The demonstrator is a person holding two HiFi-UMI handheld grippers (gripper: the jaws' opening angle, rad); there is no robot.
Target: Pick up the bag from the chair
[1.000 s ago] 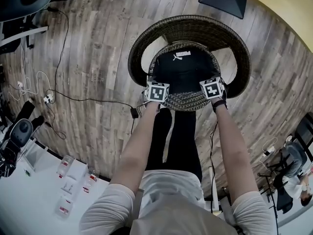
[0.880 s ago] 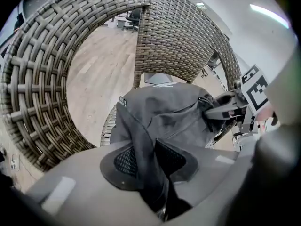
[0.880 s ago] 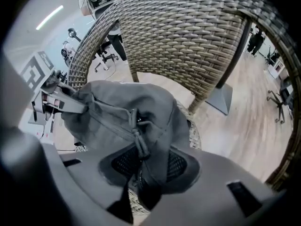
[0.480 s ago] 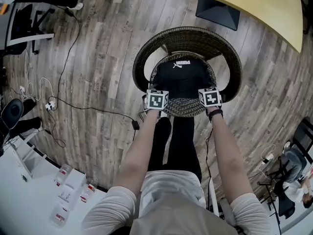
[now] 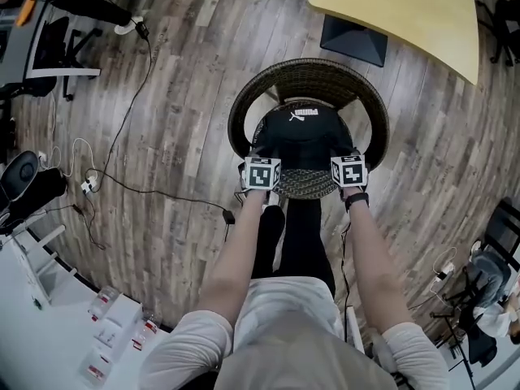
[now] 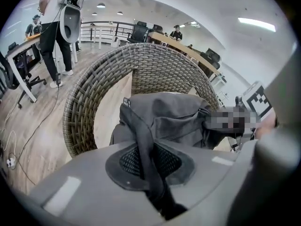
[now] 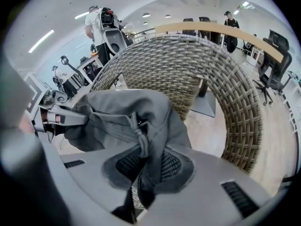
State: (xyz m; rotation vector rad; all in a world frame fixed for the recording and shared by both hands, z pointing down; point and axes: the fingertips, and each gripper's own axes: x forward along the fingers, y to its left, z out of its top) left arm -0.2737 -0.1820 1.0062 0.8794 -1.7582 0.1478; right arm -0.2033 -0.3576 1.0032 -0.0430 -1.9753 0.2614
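A black bag (image 5: 302,130) with a white logo lies in the round wicker chair (image 5: 309,73). My left gripper (image 5: 262,161) is at the bag's near left edge and my right gripper (image 5: 348,159) at its near right edge. In the left gripper view the gripper (image 6: 153,180) is shut on a dark strap (image 6: 141,140) of the grey-looking bag (image 6: 176,117). The right gripper view shows the gripper (image 7: 143,175) shut on a bunched fold of the bag (image 7: 127,109) beside a knotted cord. Both pairs of jaws have just been closing, with bag material between them.
A yellow table (image 5: 398,10) stands behind the chair, with a dark box (image 5: 353,39) under it. Cables (image 5: 122,173) run over the wooden floor at left, near an office chair (image 5: 57,43). A white table (image 5: 41,331) with small bottles is at lower left. People stand far back.
Both grippers have closed on the bag and risen, pulling its near side up. The chair looks smaller and sits lower in the head view.
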